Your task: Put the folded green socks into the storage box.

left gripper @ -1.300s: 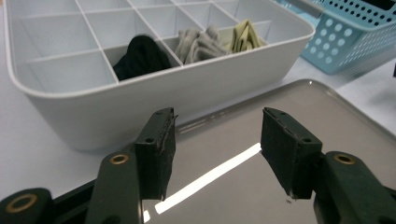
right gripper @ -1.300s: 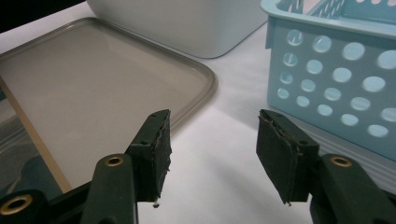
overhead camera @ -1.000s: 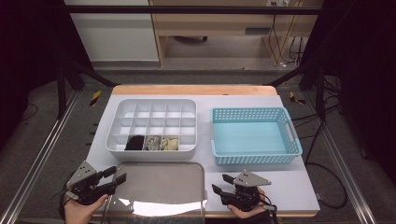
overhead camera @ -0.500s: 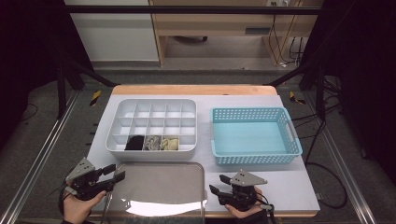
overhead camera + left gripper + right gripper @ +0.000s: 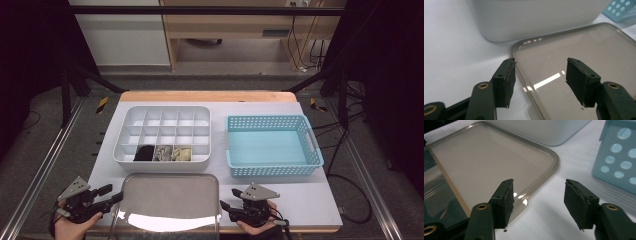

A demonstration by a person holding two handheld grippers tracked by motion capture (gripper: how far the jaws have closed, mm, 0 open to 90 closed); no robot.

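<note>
**Both grippers parked at the edges of the smoky clear lid**

So in the high view we're looking at a translucent grey lid (image 5: 169, 200) lying flat on the white table (image 5: 310, 200), bottom centre of the frame, just below the white compartment organizer (image 5: 165, 134). We're holding the left gripper (image 5: 114, 194) at the lower left, right by the lid's left edge, and the right gripper (image 5: 226, 208) at the lower right of centre, right by the lid's right edge.

In the left gripper view the left gripper (image 5: 539, 80) is sitting with its jaws standing wide, and they've just been opening a bit further. The lid (image 5: 574, 55) is taking up the middle and right of that frame, and its rounded rim is running between the two jaws, but neither pad is pressing on it, so nothing's being gripped. The organizer's white wall (image 5: 536, 17) is filling the top of that frame.

Same story in the right gripper view: the right gripper (image 5: 539, 200) is gaping wide, jaws just having opened a touch more, and it isn't holding anything. The lid (image 5: 486, 162) is lying in the upper left, with its corner sitting by the left-hand jaw in the frame, while bare table is showing between the pads. The light blue perforated basket (image 5: 619, 157) is poking in at the upper right.

Back in the high view, that basket (image 5: 272, 145) is sitting to the right of the organizer, and three compartments in the organizer's nearest row are holding small items (image 5: 162, 152), too small to make out.
</note>
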